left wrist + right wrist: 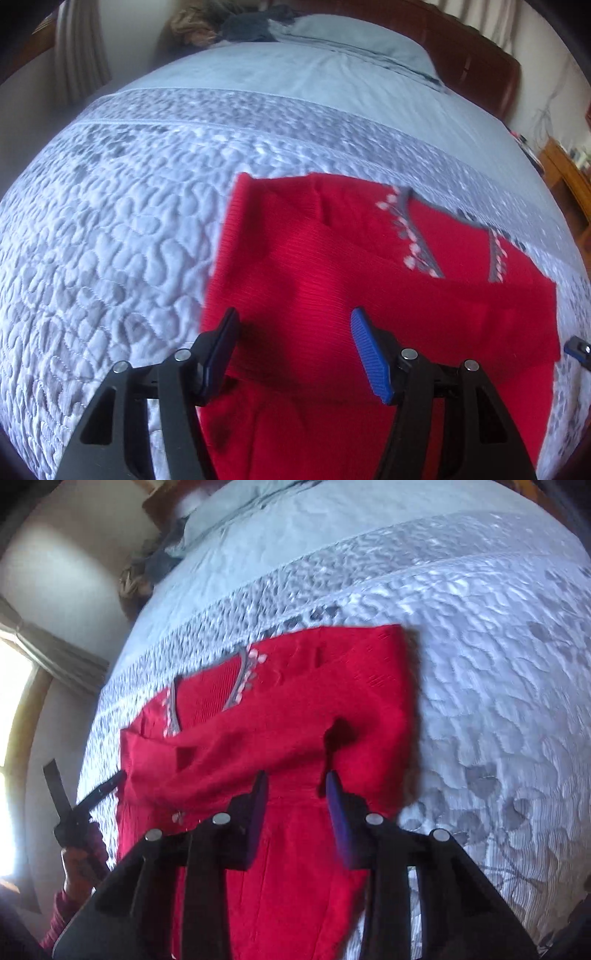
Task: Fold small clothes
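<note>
A red knit sweater point(332, 258) with a grey, white and pink trimmed V neck point(421, 240) lies flat on the bed, one sleeve folded across its chest. My left gripper point(293, 314) hovers over the sweater's lower left part, jaws wide open, nothing between them. In the right wrist view the sweater point(295, 701) fills the middle. My right gripper point(297, 775) hangs just above it, blue pads a little apart and holding no cloth. The left gripper point(85, 805) shows at the sweater's left edge, held by a hand point(74, 864).
The sweater rests on a quilted grey bedspread point(110, 221) that spreads wide on both sides. A pale blue pillow point(351, 37), dark bundled clothes point(243, 26) and a brown headboard point(480, 62) lie at the far end. Wooden furniture point(569, 177) stands to the right, a bright window point(11, 738) to the left.
</note>
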The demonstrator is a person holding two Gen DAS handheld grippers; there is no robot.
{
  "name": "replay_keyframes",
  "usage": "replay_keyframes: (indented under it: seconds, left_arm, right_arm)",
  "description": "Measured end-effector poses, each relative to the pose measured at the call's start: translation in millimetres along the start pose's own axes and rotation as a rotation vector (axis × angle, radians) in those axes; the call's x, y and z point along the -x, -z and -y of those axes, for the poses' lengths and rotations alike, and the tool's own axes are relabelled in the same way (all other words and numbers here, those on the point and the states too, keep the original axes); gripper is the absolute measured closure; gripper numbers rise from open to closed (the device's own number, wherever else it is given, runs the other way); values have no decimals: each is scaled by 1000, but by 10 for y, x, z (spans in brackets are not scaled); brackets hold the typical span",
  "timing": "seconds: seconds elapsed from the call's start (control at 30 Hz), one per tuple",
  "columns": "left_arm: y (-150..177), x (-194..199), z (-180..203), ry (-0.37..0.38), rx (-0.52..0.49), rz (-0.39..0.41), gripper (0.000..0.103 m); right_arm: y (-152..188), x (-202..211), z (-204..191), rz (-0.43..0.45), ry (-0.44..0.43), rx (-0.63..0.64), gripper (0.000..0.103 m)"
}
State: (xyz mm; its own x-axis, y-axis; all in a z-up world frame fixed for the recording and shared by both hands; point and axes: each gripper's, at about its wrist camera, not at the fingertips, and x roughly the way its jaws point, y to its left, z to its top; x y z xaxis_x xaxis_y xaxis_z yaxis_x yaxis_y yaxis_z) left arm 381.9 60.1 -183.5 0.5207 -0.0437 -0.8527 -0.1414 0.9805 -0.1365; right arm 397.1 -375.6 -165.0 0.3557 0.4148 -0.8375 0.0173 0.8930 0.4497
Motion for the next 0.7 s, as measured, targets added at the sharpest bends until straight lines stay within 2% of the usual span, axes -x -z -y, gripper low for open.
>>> replay_keyframes:
  seconds: [0.13, 0.27, 0.33, 0.37, 0.53, 0.6, 0.7]
  left_arm:
    - [35, -110, 129, 21, -43, -41, 36]
    - [62, -252, 132, 21, -41, -65, 30]
    - [50, -277, 154, 18, -51, -63, 28]
    - [44, -281, 155, 18, -48, -64, 27]
    - [16, -176, 102, 41, -6, -49, 27]
    - [5, -124, 87, 39, 7, -26, 27]
    - [-2, -225, 129, 8, -26, -61, 27]
  right_arm:
    - [-45, -247, 6, -76, 67, 1, 70]
    - [-60, -492, 88, -130, 18, -41, 69]
    - [-61, -556, 90, -131, 23, -41, 81]
    - [-65, -532, 90, -123, 23, -41, 100]
    - [11, -61, 187, -27, -111, -104, 100]
    - [101, 76, 189, -14, -104, -101, 100]
    - [244, -44, 236, -79, -3, -80, 97]
